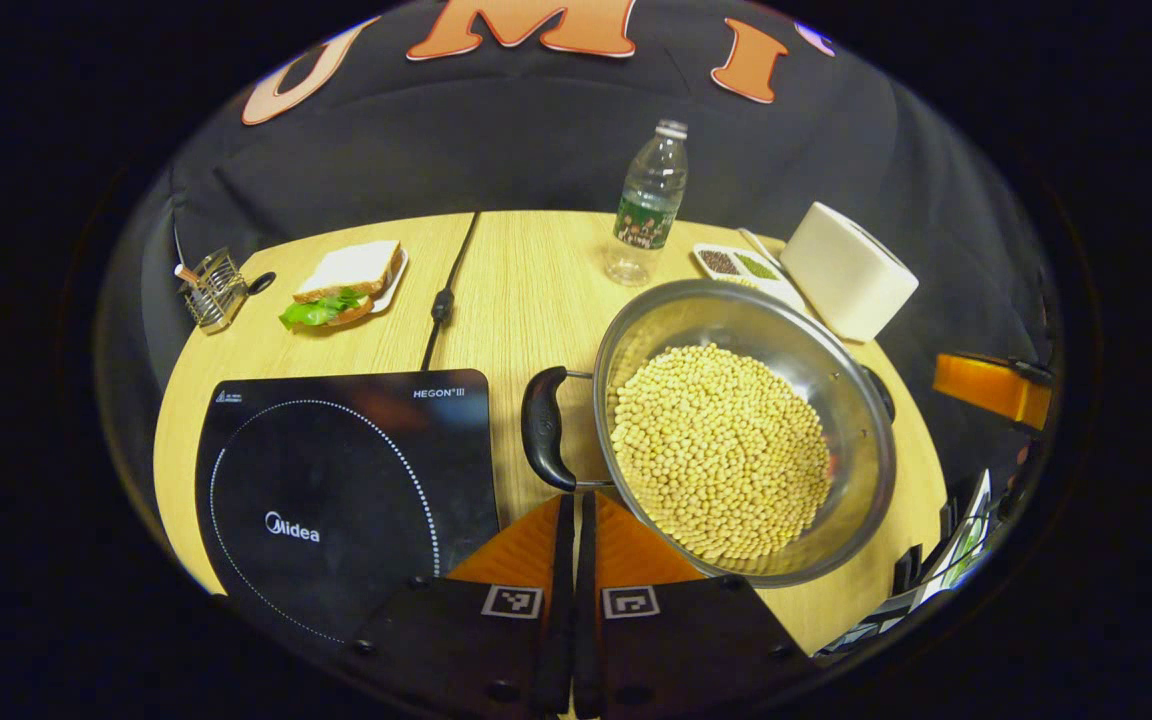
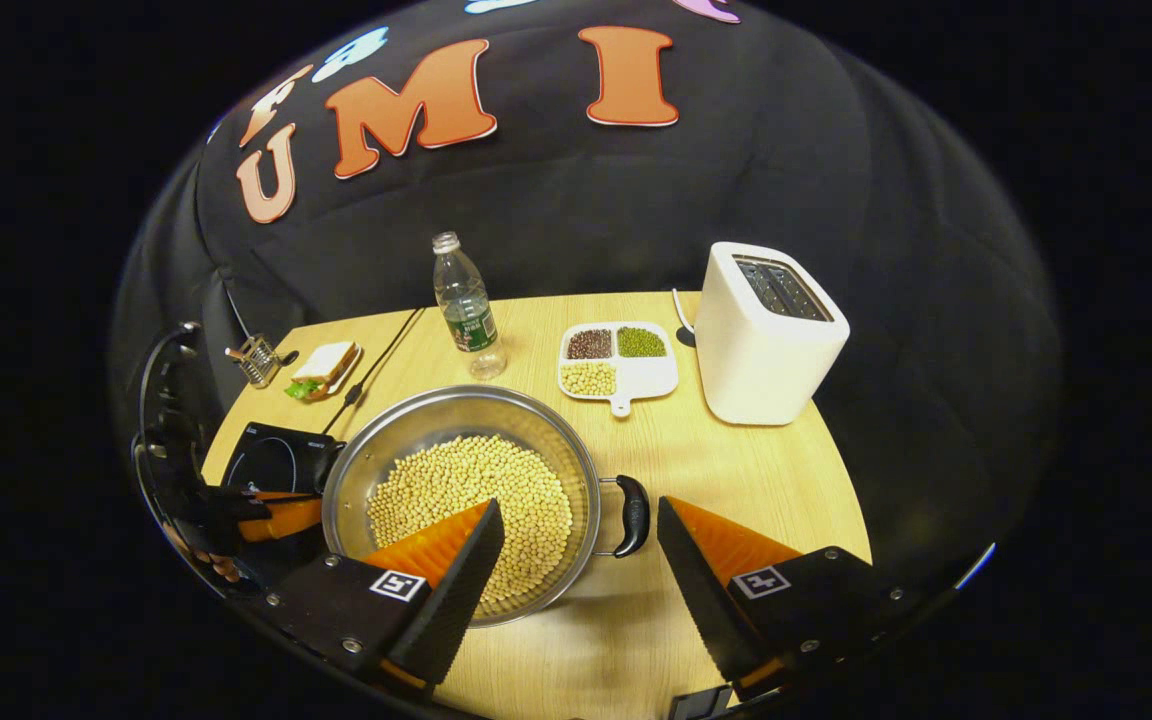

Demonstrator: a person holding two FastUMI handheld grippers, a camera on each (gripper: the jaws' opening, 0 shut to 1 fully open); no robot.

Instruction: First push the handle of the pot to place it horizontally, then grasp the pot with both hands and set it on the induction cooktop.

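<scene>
Steel and a full load of beans decide how this job will handle, but the tongs come first. The left gripper [image 1: 576, 520] has its two fingers pressed together with only a slit between them and nothing held; its tips sit just short of the black loop handle [image 1: 544, 428] on the pot's near side, between the pot and the cooktop. The right gripper [image 2: 576, 545] stands wide apart and holds nothing: one finger reaches over the pot's rim above the beans, the other lies outside, and the other black loop handle [image 2: 632, 515] lies in the gap between them, untouched.

The round shiny stainless-steel pot [image 1: 841, 400] rests on the pale wooden table [image 1: 516, 280], just beside the flat black induction cooktop [image 1: 336, 480] and not on it. Its two handles seem to lie roughly across the table already.

Filled with pale yellow soybeans [image 1: 721, 450], the pot should be heavy, stiff and slick-walled, and the loose beans will slide if it tilts. The handles look like the safest hold, one per gripper, lifted level. The smooth rim would likely slip.

Farther off stand a clear plastic water bottle [image 2: 466, 310], a white divided dish of beans [image 2: 618, 358] and a white boxy toaster [image 2: 771, 335].
</scene>
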